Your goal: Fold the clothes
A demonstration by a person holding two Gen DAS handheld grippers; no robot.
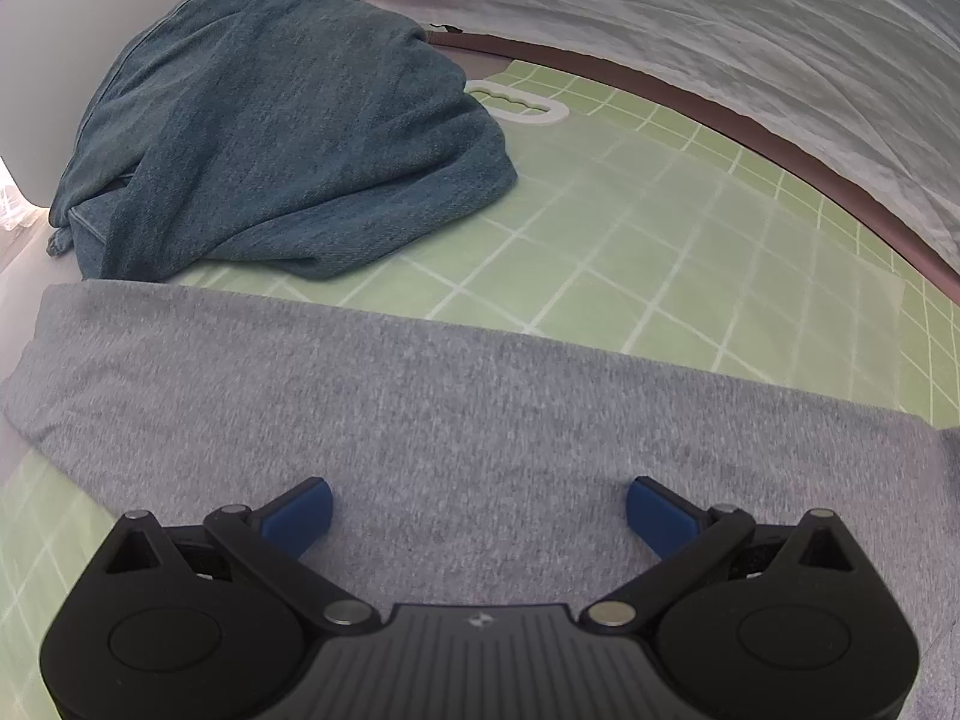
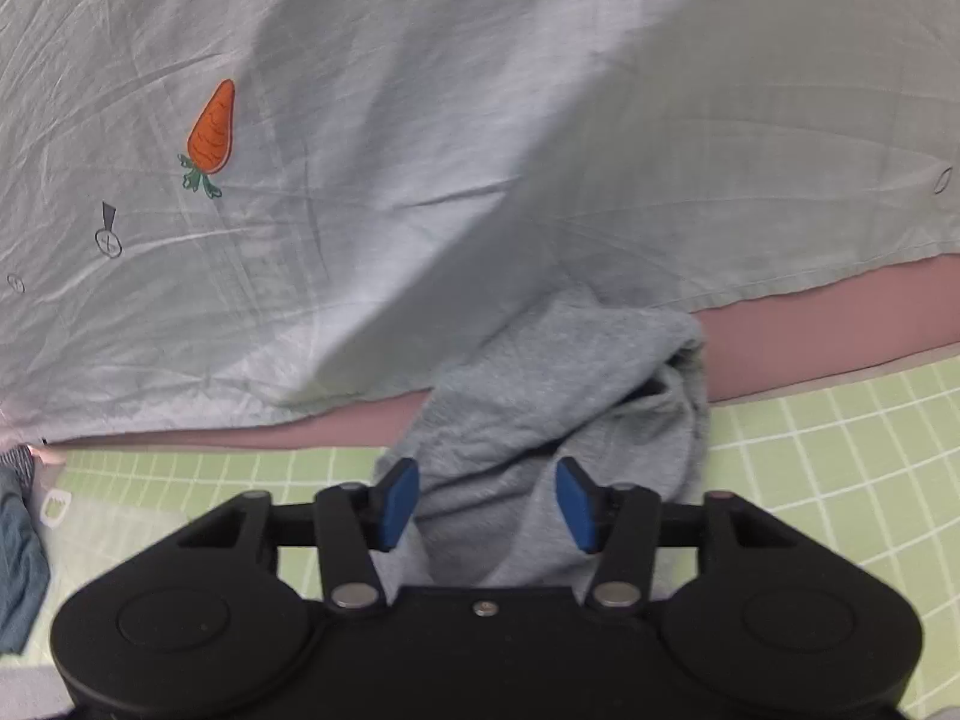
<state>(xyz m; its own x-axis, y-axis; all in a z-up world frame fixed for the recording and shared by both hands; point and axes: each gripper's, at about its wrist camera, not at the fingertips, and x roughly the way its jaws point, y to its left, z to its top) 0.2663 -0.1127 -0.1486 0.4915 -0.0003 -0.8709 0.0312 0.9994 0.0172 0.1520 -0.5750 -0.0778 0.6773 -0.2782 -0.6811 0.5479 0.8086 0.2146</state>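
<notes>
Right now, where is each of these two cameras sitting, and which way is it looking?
Left wrist view: on the left gripper, looking steeply down over the flat grey garment towards a teal sweater; only its open blue-padded fingers show.
Right wrist view: on the right gripper, facing the pale carrot-print sheet; a bunched part of the grey garment lies between its open fingers, apparently unclamped.
Shared: the green grid mat, grey garment, teal sweater and sheet. No hand or sleeve shows.
</notes>
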